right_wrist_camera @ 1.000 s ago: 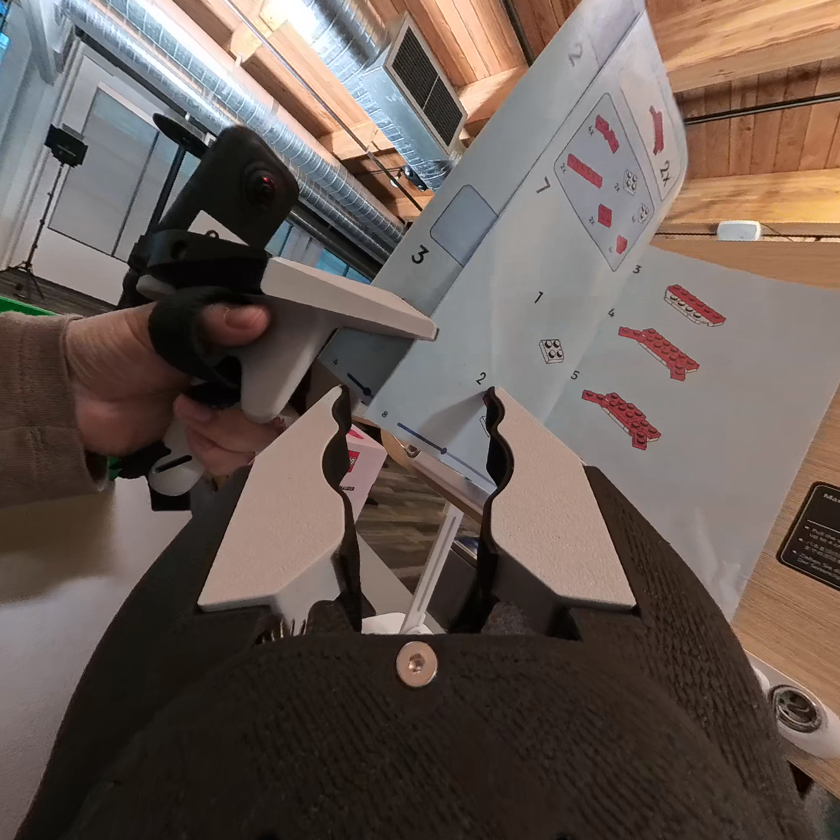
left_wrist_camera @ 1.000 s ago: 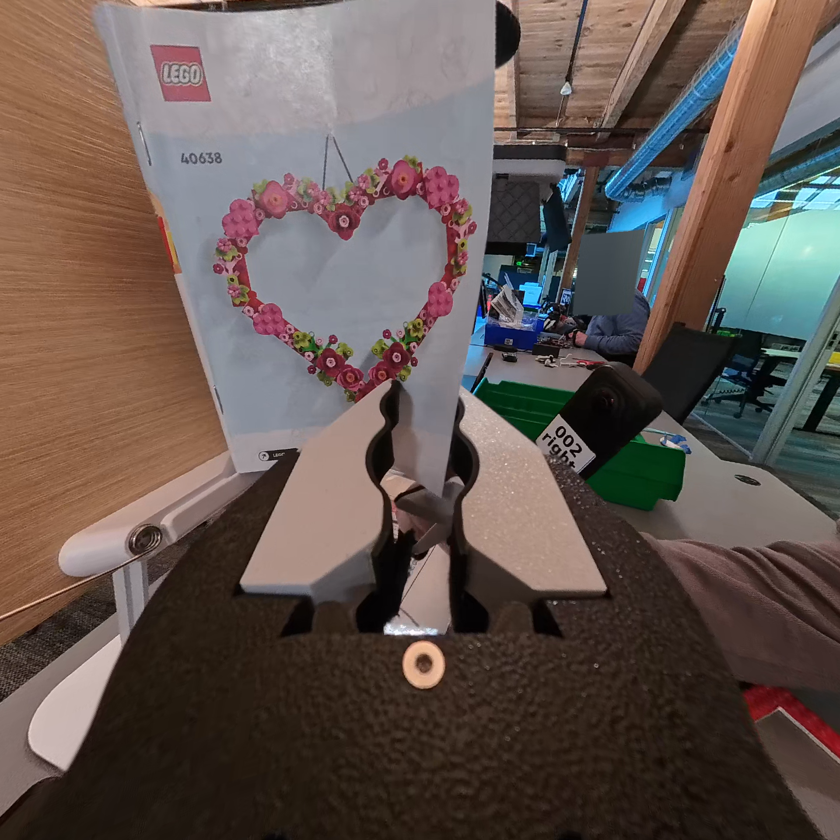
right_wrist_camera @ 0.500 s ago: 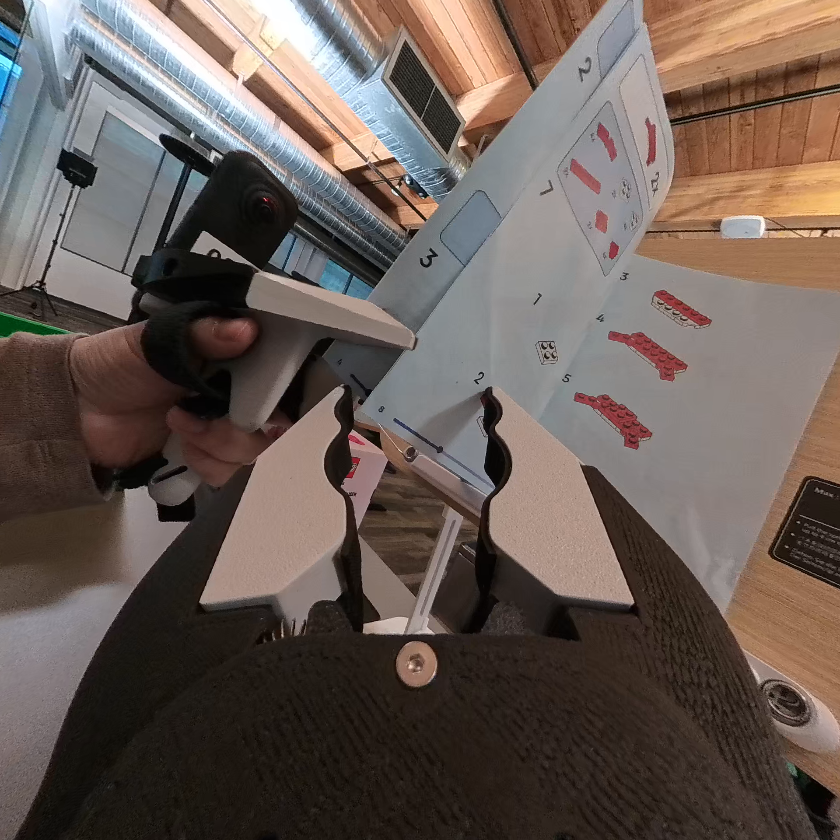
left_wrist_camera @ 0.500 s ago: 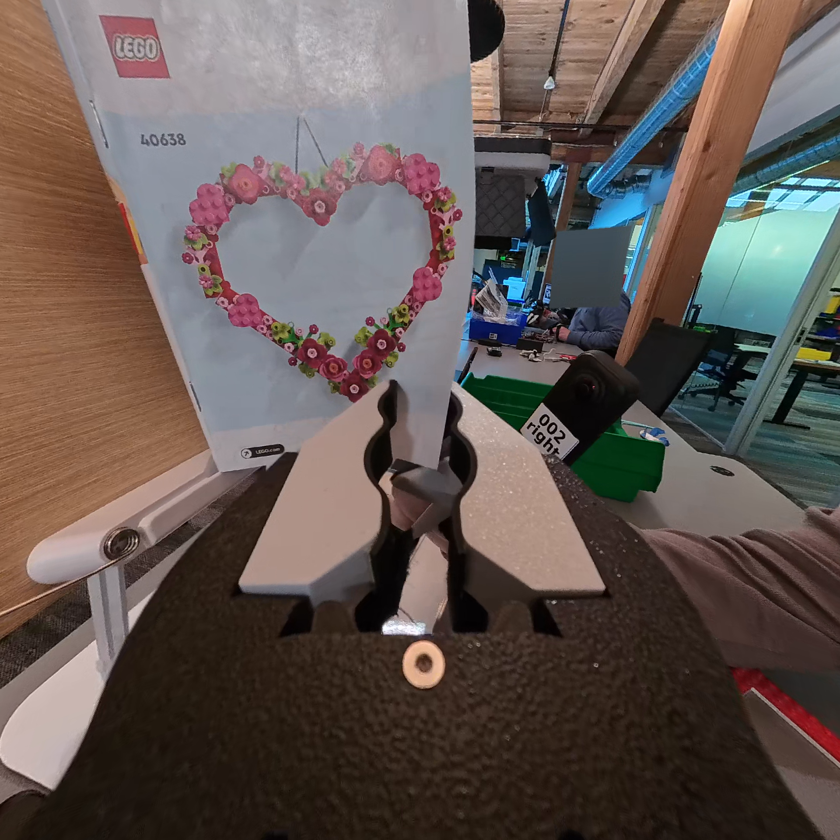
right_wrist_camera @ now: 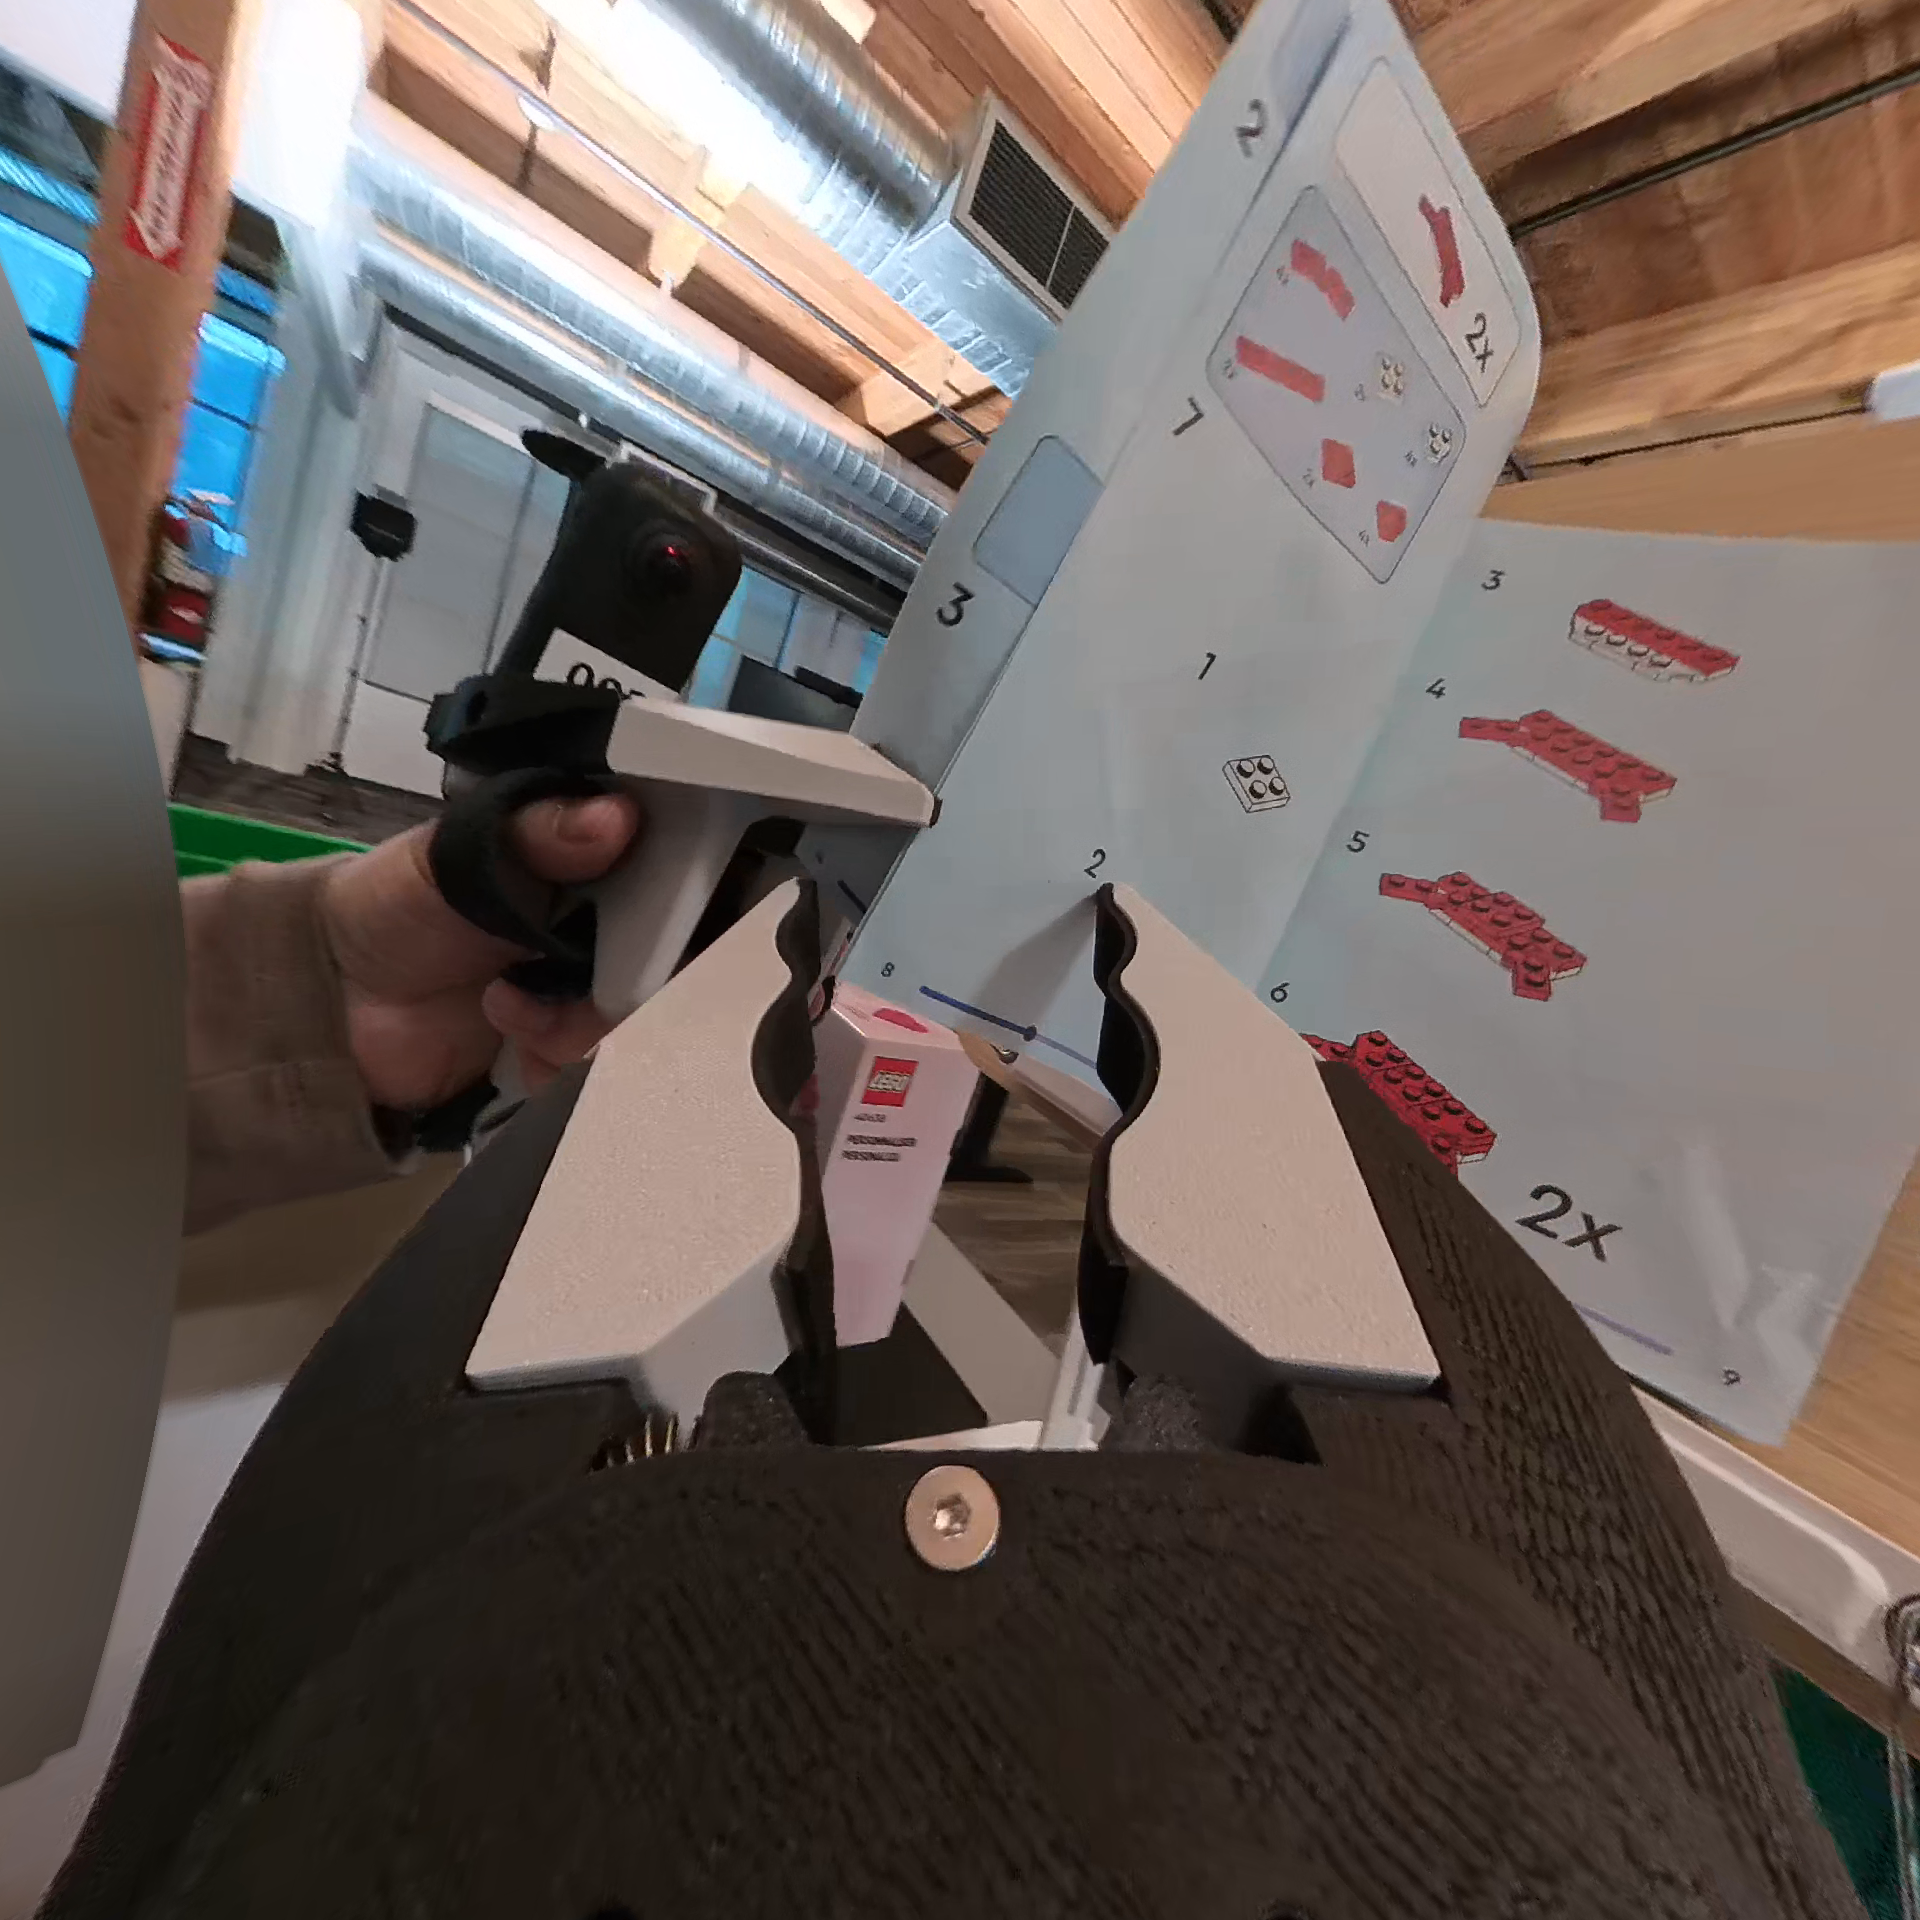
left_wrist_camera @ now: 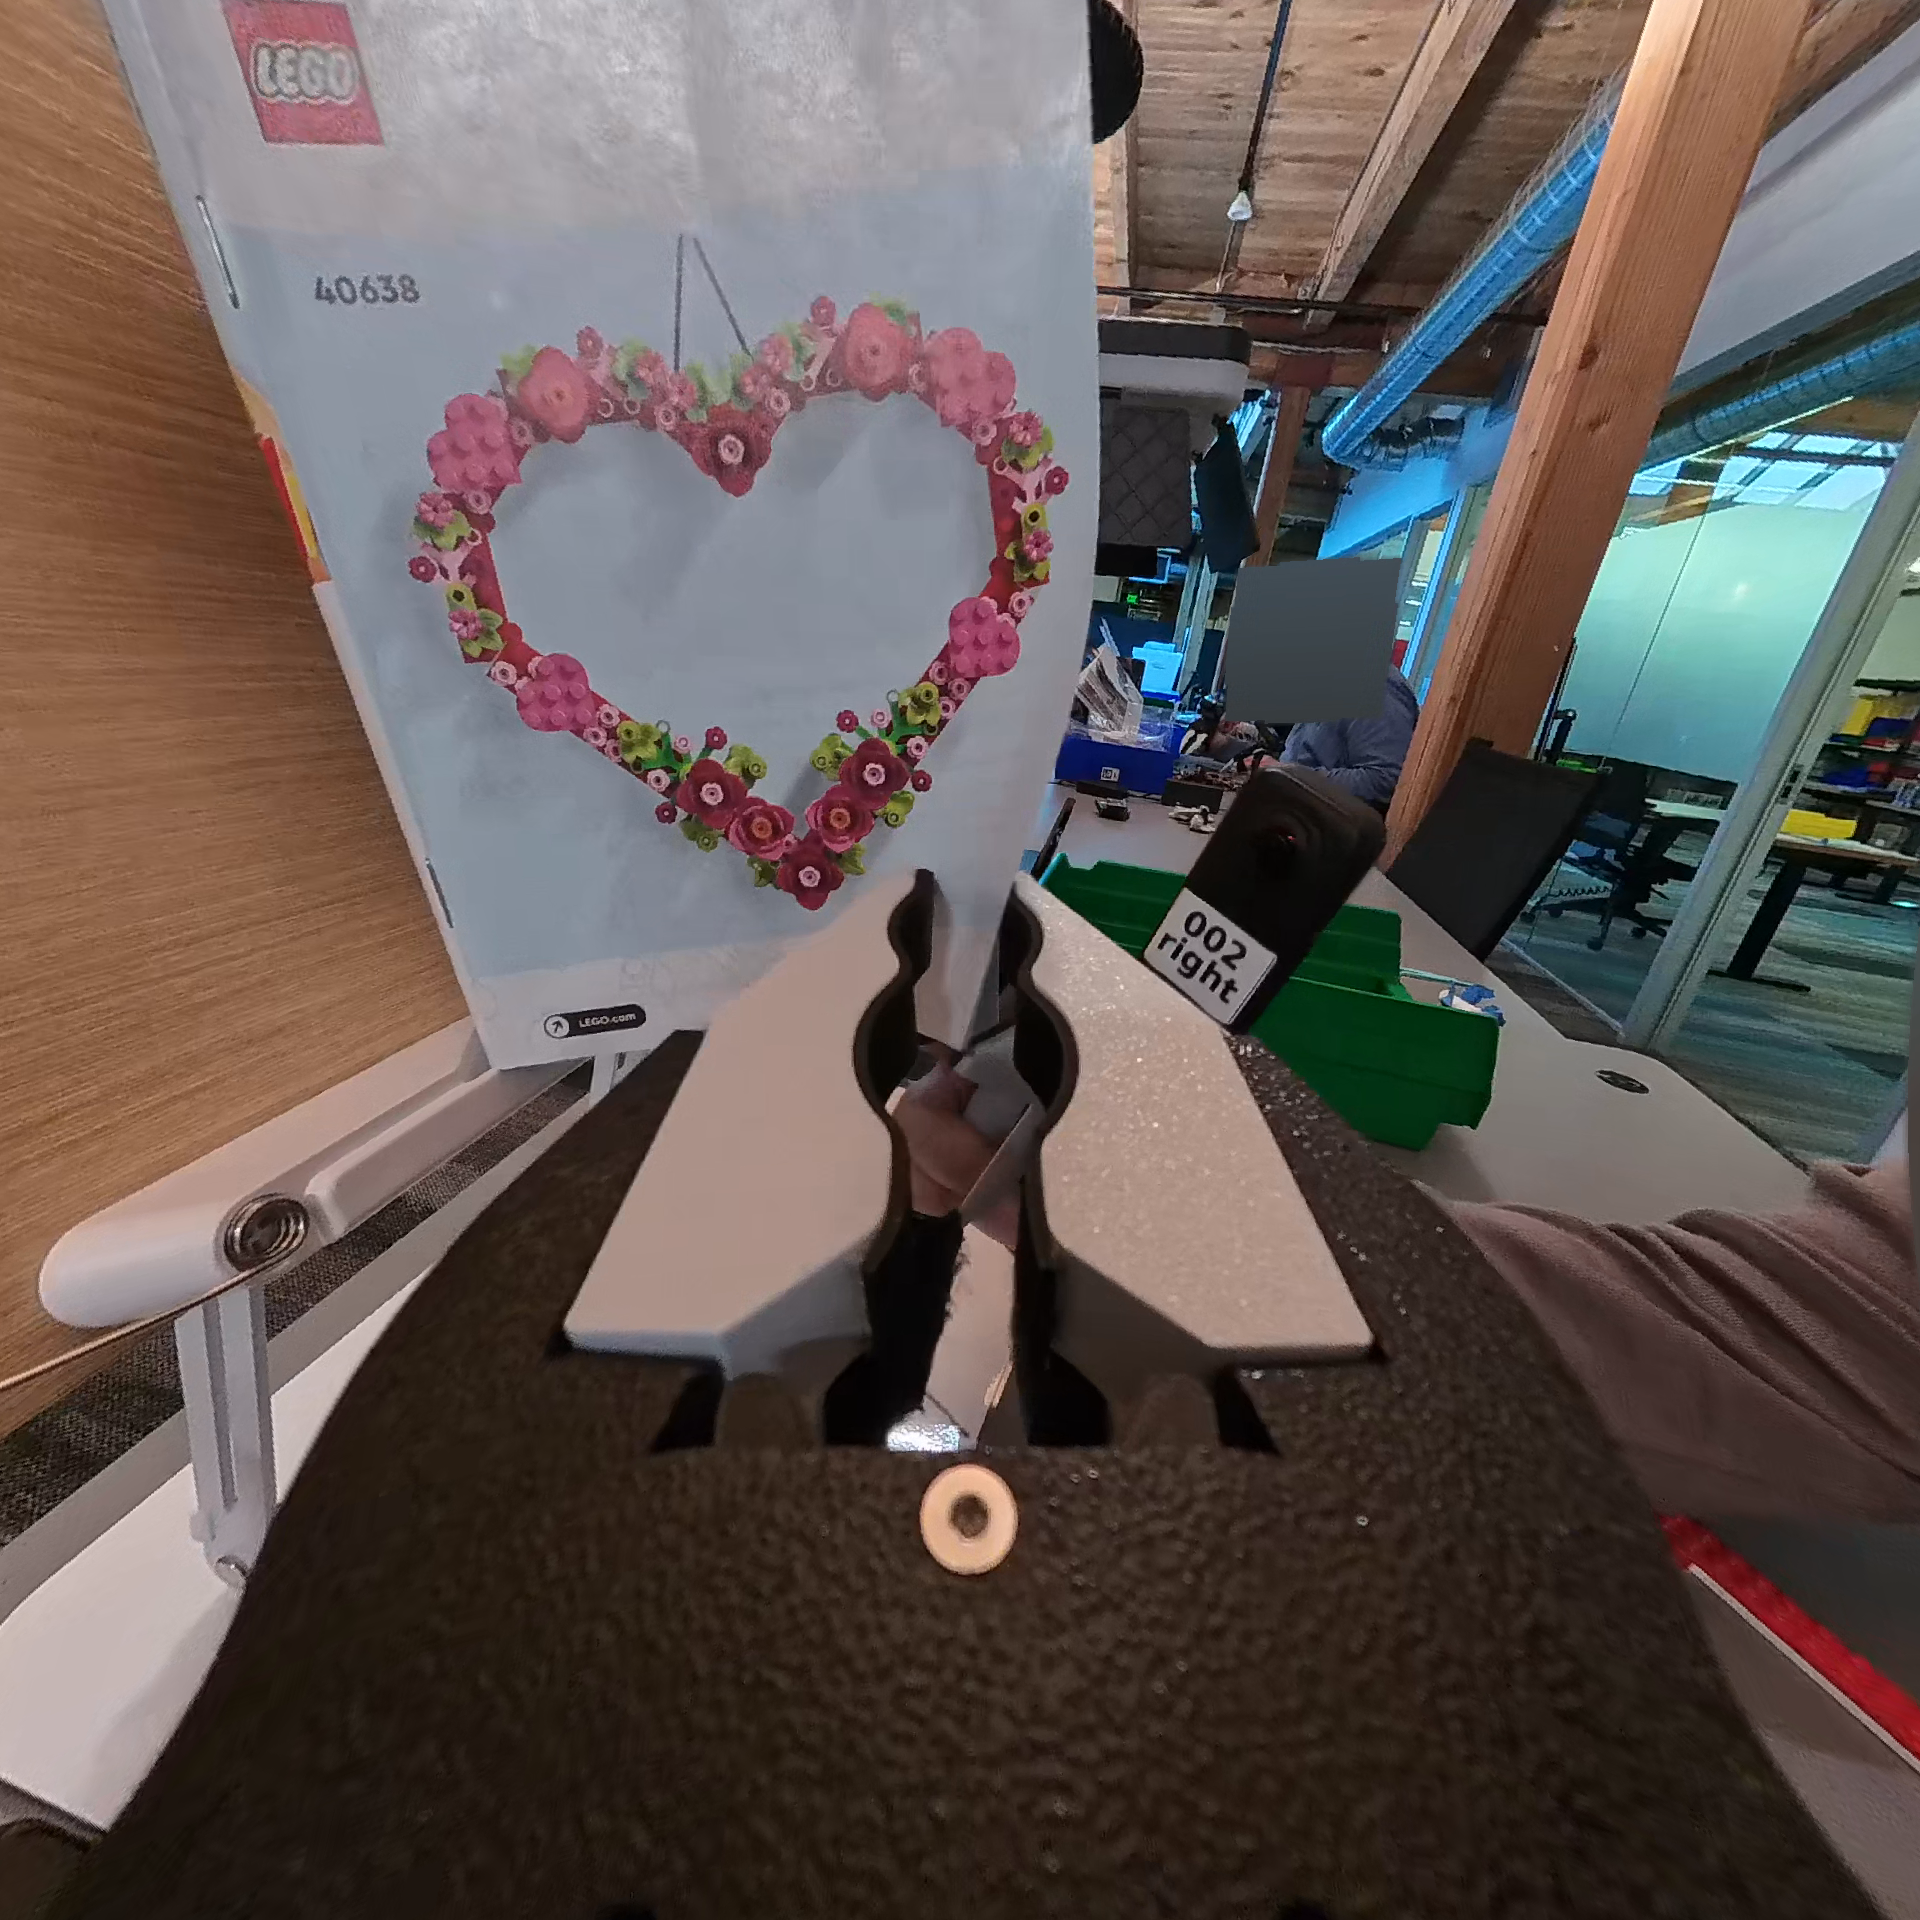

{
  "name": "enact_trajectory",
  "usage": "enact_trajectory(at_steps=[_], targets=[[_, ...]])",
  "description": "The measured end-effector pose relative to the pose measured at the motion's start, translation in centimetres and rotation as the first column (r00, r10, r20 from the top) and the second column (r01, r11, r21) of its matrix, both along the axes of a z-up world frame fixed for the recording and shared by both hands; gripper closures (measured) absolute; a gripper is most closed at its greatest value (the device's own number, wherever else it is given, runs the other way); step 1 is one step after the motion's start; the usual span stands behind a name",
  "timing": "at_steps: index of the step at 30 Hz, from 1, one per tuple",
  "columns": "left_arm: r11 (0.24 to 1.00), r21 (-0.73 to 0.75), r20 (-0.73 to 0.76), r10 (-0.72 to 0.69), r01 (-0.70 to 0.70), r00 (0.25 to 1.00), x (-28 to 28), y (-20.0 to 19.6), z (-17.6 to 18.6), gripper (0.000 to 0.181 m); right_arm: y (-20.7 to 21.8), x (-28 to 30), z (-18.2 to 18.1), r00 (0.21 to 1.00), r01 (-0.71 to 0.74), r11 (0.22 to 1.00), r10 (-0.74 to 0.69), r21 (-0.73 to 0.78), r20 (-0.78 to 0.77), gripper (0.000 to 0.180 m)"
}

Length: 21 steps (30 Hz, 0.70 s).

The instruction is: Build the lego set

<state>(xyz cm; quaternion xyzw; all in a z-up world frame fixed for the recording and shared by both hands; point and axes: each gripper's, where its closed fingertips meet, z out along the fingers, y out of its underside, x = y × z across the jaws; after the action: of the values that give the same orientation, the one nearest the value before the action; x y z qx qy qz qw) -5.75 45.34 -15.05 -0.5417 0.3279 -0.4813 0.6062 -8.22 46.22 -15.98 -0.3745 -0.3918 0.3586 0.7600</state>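
Your left tool is clamped on the booklet cover's lower corner, page edge upright; right tool gapes apart just below the open instruction pages.

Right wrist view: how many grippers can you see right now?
2. The right gripper fills the bottom, jaws open. The left gripper is centre-left, held in a hand, its tips at a page edge of the instruction booklet.
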Motion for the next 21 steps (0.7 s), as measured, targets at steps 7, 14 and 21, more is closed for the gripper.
enact_trajectory(at_steps=[7,14,21], targets=[[1.0,-0.007,0.004,-0.021,0.022,1.0,0.4,-0.1,-0.2,0.173,-0.2,0.4,0.1,0.995,-0.1,0.992,0.098,-0.071,-0.034,0.129],[0.997,-0.04,0.048,-0.071,0.073,0.996,0.7,-0.2,-0.2,0.17,-0.2,1.1,0.4,0.979,-0.193,0.972,0.182,-0.134,-0.088,0.131],[0.996,-0.045,0.061,-0.074,0.077,0.995,0.8,-0.2,-0.2,0.17,-0.2,1.3,0.4,0.971,-0.228,0.962,0.213,-0.154,-0.108,0.133]])
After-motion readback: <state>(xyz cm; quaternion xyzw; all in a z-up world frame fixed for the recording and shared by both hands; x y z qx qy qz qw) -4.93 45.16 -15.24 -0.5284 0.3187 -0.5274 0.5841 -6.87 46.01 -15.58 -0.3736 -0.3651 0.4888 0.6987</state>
